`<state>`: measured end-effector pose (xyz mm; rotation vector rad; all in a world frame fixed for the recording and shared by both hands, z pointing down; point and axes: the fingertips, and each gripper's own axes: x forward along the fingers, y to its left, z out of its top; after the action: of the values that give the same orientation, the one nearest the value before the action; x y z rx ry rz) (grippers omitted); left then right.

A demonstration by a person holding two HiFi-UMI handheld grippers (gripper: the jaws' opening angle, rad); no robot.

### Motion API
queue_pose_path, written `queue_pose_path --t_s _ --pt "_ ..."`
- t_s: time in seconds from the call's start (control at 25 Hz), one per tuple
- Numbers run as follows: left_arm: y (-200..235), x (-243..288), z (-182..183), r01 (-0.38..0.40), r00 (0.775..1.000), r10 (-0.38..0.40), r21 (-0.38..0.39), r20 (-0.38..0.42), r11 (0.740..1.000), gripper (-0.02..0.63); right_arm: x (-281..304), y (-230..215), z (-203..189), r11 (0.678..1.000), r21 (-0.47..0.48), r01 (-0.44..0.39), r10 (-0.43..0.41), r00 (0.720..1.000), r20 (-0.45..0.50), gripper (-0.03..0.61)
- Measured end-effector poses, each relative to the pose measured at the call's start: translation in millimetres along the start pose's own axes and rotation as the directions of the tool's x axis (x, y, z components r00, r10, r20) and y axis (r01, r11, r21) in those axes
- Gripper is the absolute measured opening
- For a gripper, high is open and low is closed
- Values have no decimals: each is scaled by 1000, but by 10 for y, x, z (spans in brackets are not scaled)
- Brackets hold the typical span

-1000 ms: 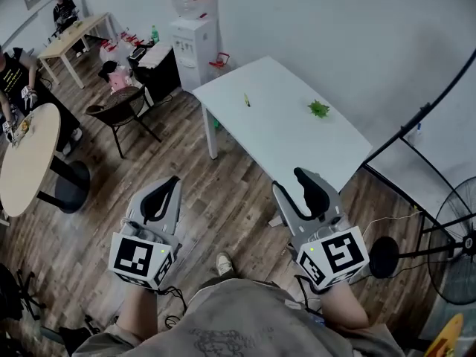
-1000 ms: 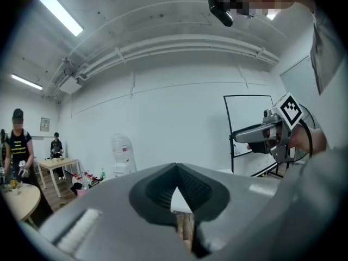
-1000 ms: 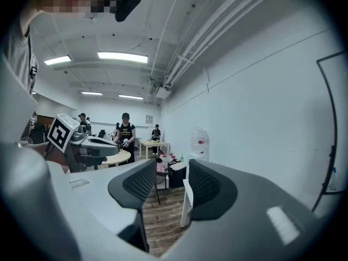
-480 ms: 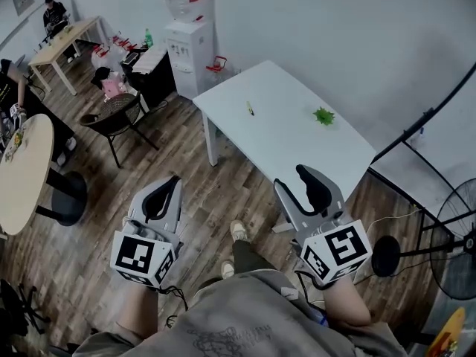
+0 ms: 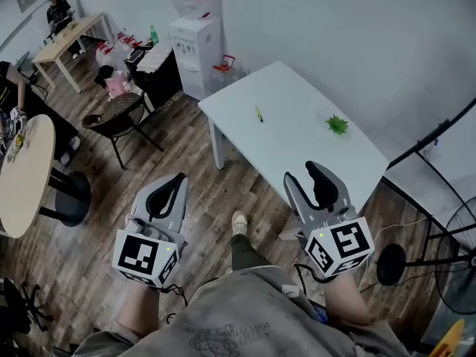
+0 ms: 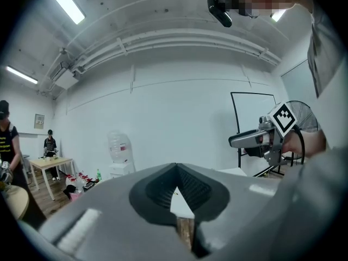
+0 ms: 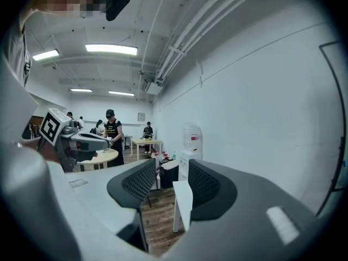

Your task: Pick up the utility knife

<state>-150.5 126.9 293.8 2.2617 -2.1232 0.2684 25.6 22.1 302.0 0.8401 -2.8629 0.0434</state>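
Stepping forward, the person had brought the white counter [image 5: 297, 155] nearer than a moment before, and one shoe [image 5: 239, 220] had swung out over the wood floor below them. Both tools hung low in front of the body, well short of the counter's near edge. From where I stood, the left tool [image 5: 175, 181] had its jaws pressed together at the tips with nothing between them, while the right tool [image 5: 303, 175] had its jaws parted and empty, with the counter's corner showing through the gap. On the counter lay a thin yellowish thing that I took for the knife [image 5: 258, 114], resting flat toward the far left side, well apart from a small green thing [image 5: 337, 125] to its right. It was too small to tell how its blade lay. By my reading the task had scarcely begun: only the walk-up was under way. Closing the remaining distance, reaching over the counter, lowering a parted tool around the knife, clamping and lifting all remained.
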Motion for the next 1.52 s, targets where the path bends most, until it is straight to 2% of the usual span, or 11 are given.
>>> queue_pose_path --t_s 0.28,0.6,0.8,1.08,1.24,1.32,1.52 --pt "256 879 -68 50 998 -49 13 -34 999 1 706 -566 -242 999 27 25 -23 997 -79 212" --pt "671 2082 -207 97 989 -95 16 -115 995 1 1730 -1263 -499 998 53 21 -10 983 -186 213" --pt "808 2632 -309 133 981 -129 23 -147 991 1 2170 -1538 -688 997 74 26 -9 973 -230 213" --pt "903 3171 -664 178 955 -161 47 -250 983 1 2538 -1822 -952 991 107 82 -49 960 -277 213" --pt "980 3355 -782 219 935 -194 53 -296 974 1 2702 -1870 -1128 988 114 101 -59 942 -332 213" --pt "980 3439 -845 252 921 -223 50 -321 967 1 2759 -1890 -1226 987 110 116 -69 930 -361 213" --pt "1012 3779 -930 349 896 -310 73 -318 934 1 2924 -1933 -1453 979 114 171 -109 902 -417 215"
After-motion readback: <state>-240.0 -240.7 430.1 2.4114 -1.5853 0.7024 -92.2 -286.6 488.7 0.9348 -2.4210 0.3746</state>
